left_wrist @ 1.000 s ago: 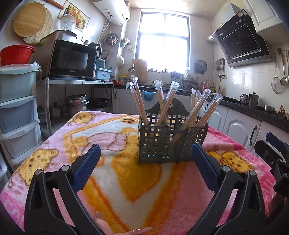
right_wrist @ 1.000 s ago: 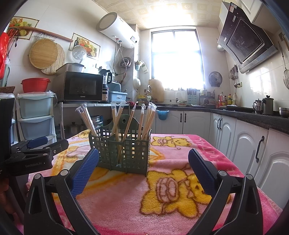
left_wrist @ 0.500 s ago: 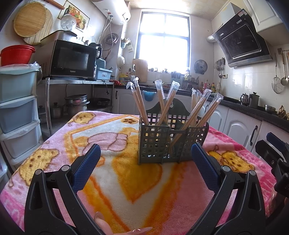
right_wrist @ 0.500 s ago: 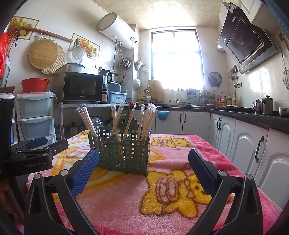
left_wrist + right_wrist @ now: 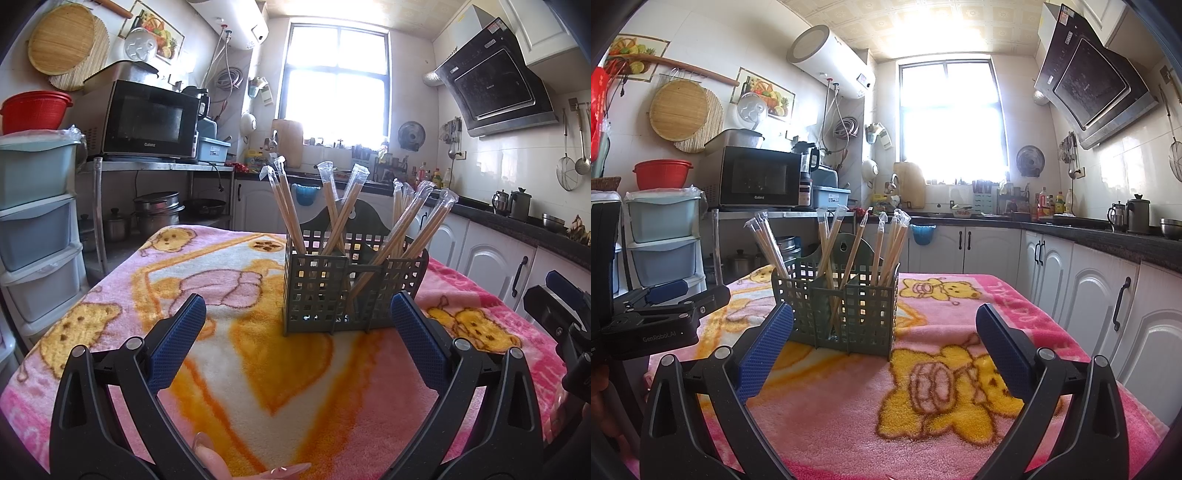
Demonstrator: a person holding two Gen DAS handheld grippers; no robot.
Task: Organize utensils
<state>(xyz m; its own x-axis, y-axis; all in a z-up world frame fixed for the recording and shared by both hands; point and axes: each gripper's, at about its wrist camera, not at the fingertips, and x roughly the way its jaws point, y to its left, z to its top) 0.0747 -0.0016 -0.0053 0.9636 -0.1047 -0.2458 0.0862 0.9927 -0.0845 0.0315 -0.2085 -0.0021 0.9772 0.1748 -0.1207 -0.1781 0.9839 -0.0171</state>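
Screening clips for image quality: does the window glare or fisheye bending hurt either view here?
Left wrist view: window blown out white, backlighting the wrapped chopsticks and caddy; cabinets curve at the edges. Right wrist view: window glare spills onto the ceiling, range hood bends strongly, blanket stays sharp.

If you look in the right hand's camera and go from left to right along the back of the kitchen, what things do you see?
Red bowl → microwave → window → small fan → black range hood → dark kettle.
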